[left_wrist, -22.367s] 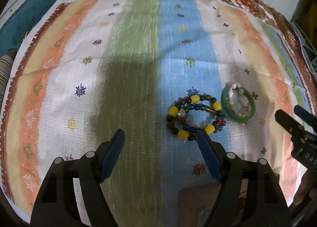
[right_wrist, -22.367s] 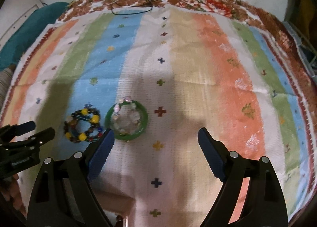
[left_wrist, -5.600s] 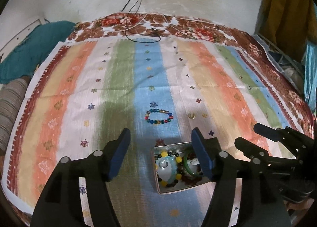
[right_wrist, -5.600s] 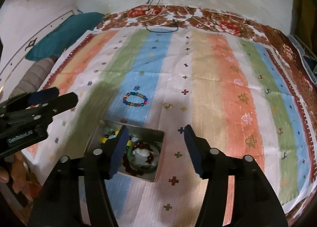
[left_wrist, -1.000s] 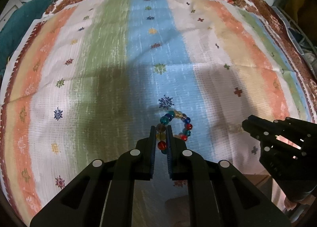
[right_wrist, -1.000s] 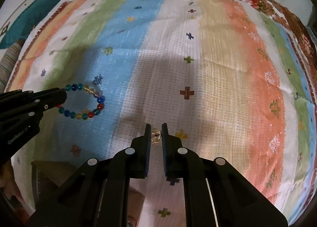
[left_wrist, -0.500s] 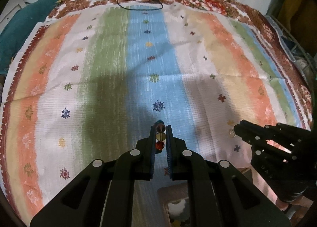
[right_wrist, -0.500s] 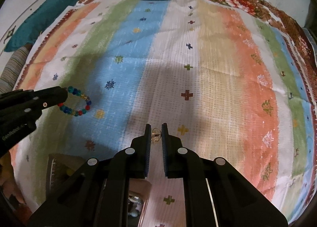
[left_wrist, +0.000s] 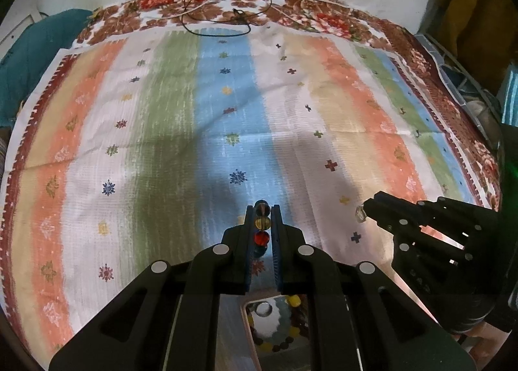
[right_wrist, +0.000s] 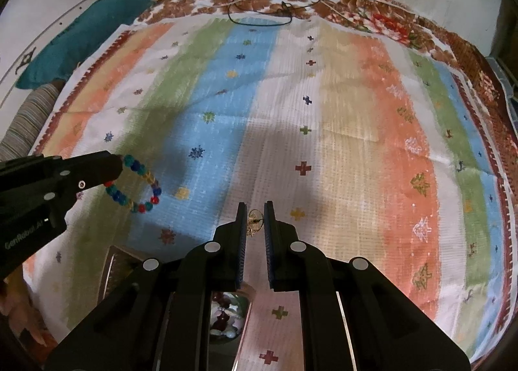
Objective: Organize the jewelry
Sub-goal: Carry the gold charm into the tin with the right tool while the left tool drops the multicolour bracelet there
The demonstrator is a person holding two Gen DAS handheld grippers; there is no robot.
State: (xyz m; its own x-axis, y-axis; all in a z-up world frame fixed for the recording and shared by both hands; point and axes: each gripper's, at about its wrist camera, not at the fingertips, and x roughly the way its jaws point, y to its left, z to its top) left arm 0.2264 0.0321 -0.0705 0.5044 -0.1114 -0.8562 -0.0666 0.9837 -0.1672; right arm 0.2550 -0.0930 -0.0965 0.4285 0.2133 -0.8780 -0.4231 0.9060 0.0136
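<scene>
My left gripper [left_wrist: 261, 209] is shut on a multicoloured bead bracelet [left_wrist: 261, 223], seen edge-on between its pads. In the right wrist view the same bracelet [right_wrist: 136, 183] hangs as a loop from the left gripper [right_wrist: 118, 165], off the striped cloth [right_wrist: 356, 131]. My right gripper [right_wrist: 255, 209] is shut on a small gold ring [right_wrist: 254, 217]; in the left wrist view that ring [left_wrist: 359, 213] glints at the tip of the right gripper [left_wrist: 367, 209]. A metal tin [left_wrist: 259, 329] with several bracelets in it lies below both grippers, largely hidden by them.
A black cable [left_wrist: 220, 19] lies at the far edge of the bed. A teal pillow [right_wrist: 81, 37] and a striped cushion [right_wrist: 29, 118] sit at the left. A yellow garment [left_wrist: 469, 8] hangs at the far right. A hand [right_wrist: 19, 312] shows at lower left.
Both grippers have risen from the cloth, lifting the bead bracelet and the ring with them. The view is wider and the tin has come into sight below.
</scene>
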